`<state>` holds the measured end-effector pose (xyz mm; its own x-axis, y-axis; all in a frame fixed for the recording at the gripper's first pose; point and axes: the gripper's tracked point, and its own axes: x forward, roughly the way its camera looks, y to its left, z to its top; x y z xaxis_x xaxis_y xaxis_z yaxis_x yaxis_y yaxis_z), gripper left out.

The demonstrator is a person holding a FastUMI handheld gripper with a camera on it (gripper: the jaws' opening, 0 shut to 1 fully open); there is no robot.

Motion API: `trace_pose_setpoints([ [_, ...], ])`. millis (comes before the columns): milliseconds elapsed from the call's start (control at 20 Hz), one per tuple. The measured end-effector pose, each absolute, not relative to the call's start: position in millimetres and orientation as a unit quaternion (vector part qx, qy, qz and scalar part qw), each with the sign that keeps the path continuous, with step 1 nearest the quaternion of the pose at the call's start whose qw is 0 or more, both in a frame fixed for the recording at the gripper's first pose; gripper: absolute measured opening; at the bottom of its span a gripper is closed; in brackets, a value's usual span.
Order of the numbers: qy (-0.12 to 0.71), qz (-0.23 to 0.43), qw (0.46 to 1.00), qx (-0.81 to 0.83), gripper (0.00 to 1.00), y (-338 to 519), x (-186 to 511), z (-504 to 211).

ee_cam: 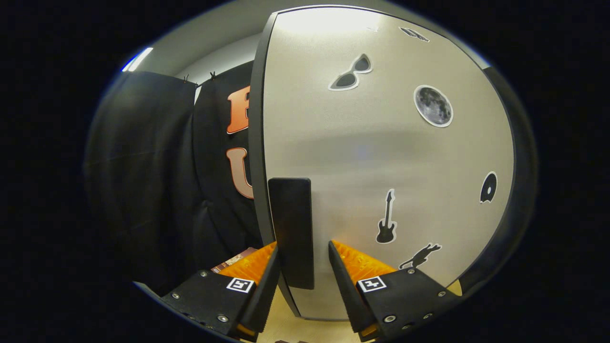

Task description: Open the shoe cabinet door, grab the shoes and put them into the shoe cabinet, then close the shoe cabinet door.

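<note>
handle [291,232] between the gripper [303,267] fingers, cabinet door [381,152] right of and behind it

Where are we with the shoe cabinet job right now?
Nothing looks finished yet. In hand: the gripper has its fingers on either side of the black handle at the left edge of the cabinet door; whether they press it is unclear. Whether the door is opening or closing cannot be told. No shoes in sight.

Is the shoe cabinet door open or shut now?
Cannot tell: the door faces the camera, its black handle between the gripper fingers, which appear apart.
</note>
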<state>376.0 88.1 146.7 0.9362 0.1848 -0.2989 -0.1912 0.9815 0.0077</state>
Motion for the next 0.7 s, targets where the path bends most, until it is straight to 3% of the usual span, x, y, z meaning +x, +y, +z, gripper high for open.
trace_pose_setpoints([
  [700, 0.160, 0.043, 0.986, -0.012, 0.66, 92.7, 257.8, 176.2],
])
